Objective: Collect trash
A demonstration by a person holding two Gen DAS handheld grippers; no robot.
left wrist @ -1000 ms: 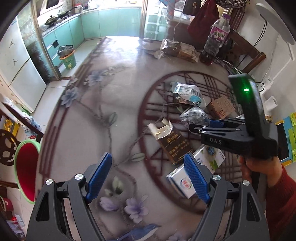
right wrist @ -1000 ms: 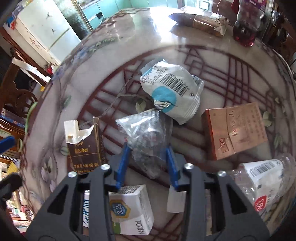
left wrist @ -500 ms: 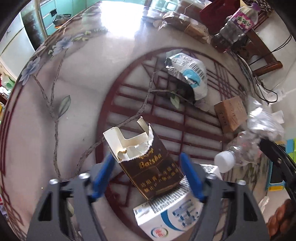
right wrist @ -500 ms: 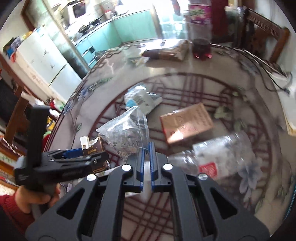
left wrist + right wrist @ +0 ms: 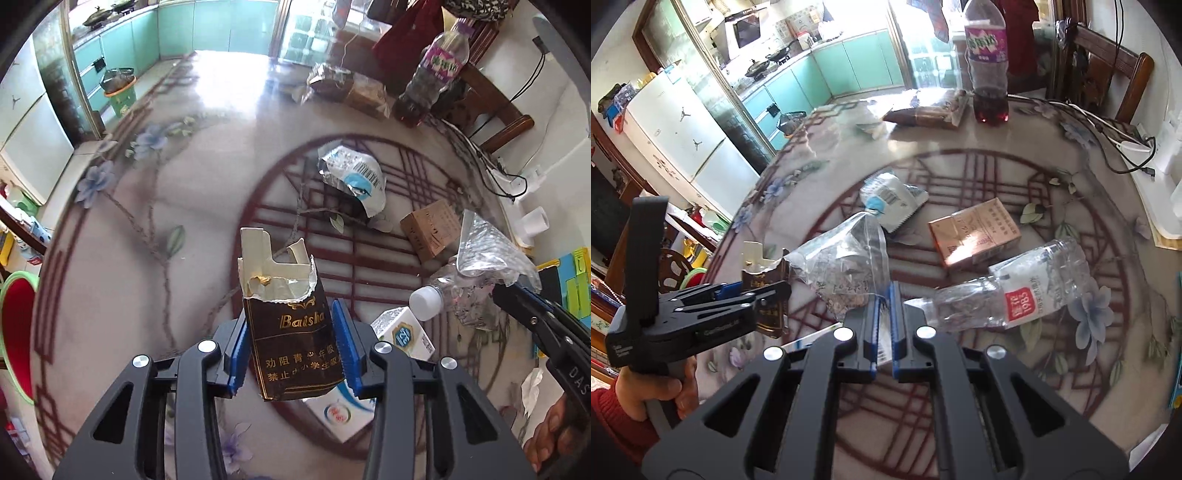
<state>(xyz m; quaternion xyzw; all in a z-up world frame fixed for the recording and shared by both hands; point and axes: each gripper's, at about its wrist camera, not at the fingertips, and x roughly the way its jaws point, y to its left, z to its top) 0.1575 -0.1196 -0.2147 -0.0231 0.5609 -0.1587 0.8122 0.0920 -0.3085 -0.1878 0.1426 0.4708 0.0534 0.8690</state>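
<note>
My left gripper (image 5: 290, 345) is shut on a torn dark brown cigarette pack (image 5: 291, 332) and holds it above the table; both show in the right wrist view (image 5: 764, 291) at the left. My right gripper (image 5: 884, 321) is shut on a clear plastic bag (image 5: 846, 266) and holds it off the table; the bag shows at the right of the left wrist view (image 5: 487, 254). On the round table lie a white-and-blue wrapper (image 5: 892, 201), a copper cigarette box (image 5: 975, 232), an empty clear bottle (image 5: 1015, 295) and a white milk carton (image 5: 402, 336).
A purple-label drink bottle (image 5: 988, 59) and a bread bag (image 5: 923, 112) stand at the table's far edge. A red bin with a green rim (image 5: 16, 325) sits below the table's left edge. A chair (image 5: 1115, 70) and cables (image 5: 1123, 147) are at the far right.
My left gripper closed on the cigarette pack and lifted it off the table. My right gripper closed on the plastic bag and raised it.
</note>
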